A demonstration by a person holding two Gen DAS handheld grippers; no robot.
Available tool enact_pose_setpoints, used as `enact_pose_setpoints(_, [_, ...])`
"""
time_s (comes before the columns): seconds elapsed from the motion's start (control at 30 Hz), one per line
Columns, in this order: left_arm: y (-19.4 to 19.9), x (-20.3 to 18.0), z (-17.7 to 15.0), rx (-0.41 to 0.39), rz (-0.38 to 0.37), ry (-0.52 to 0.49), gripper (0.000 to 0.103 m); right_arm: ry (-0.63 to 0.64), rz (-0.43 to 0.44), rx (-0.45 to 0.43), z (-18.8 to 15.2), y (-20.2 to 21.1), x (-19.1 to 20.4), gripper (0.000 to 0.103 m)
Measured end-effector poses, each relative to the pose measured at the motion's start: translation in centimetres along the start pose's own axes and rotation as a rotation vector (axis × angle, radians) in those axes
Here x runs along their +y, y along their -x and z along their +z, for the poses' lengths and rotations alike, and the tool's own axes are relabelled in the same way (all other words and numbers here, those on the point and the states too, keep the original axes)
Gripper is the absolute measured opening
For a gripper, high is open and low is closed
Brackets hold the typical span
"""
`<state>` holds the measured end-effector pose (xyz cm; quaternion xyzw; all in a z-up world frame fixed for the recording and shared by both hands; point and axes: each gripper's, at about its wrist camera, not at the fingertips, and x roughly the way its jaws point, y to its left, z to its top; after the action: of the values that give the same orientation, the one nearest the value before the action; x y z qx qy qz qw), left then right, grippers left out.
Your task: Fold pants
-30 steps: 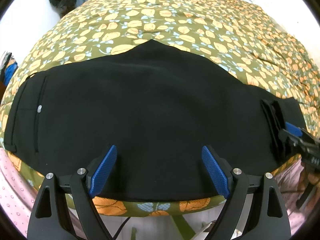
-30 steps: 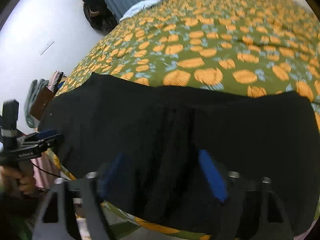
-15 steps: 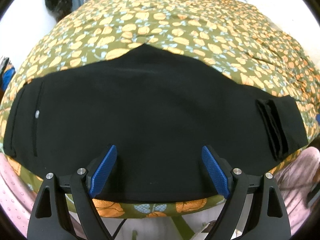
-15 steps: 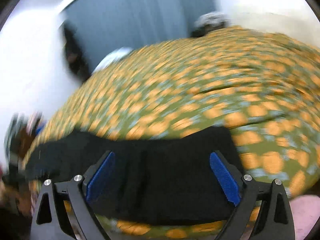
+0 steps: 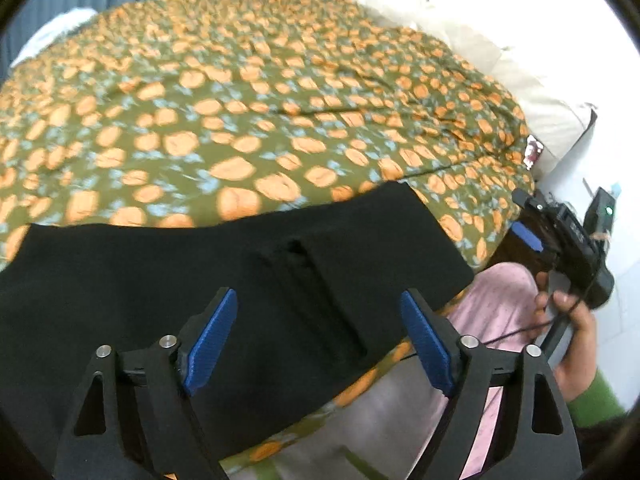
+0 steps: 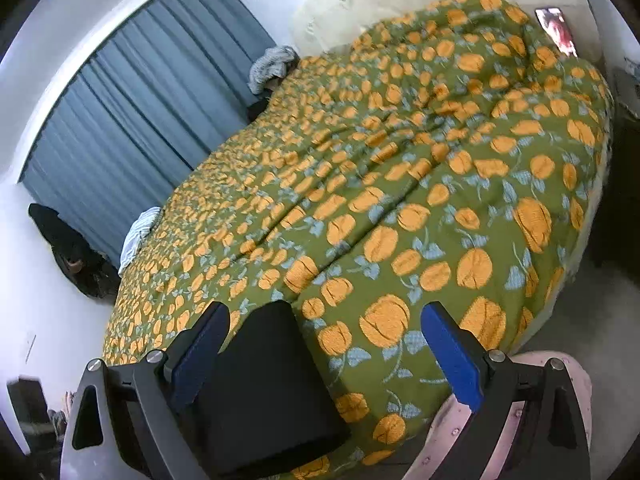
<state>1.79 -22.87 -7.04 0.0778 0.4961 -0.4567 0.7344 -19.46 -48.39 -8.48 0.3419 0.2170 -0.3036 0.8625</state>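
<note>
Both the left gripper (image 5: 320,344) and right gripper (image 6: 328,364) gape empty; black pants (image 5: 200,280) overhang the bed (image 5: 240,120); a careless tug may slide them off.

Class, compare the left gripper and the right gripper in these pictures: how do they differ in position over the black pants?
The left gripper hangs over the broad black pants, cloth showing between its jaws; the right gripper hangs past the pants' end, mostly orange-flowered bedspread between its jaws. In the left wrist view, the right gripper sits beyond the bed's edge, while the left one is above the bed. Shared: blue pads, jaws open, holding nothing.
</note>
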Motion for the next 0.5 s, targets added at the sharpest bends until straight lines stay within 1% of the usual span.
enact_pose_setpoints(0.07, [-0.9, -0.4, 0.2, 0.022, -0.015, 0.019, 0.083, 0.012, 0.012, -0.008, -0.3, 0.3, 0.0, 0.096])
enact_pose_setpoints(0.2, [-1.1, 0.3, -0.3, 0.035, 0.024, 0.032, 0.083, -0.026, 0.026, -0.006, -0.4, 0.1, -0.9, 0.096])
enact_pose_setpoints(0.33, [-0.8, 2.5, -1.3, 0.052, 0.031, 0.118, 0.084, -0.070, 0.036, -0.002, -0.3, -0.2, -1.7, 0.096])
enact_pose_setpoints(0.4, [-0.8, 3.2, -1.5, 0.063, 0.032, 0.146, 0.084, -0.062, 0.042, -0.002, -0.3, -0.3, -1.4, 0.096])
enact_pose_setpoints(0.5, [-1.0, 3.7, -1.6, 0.078, 0.022, 0.161, 0.084, -0.034, 0.045, 0.004, -0.4, -0.5, -0.6, 0.096])
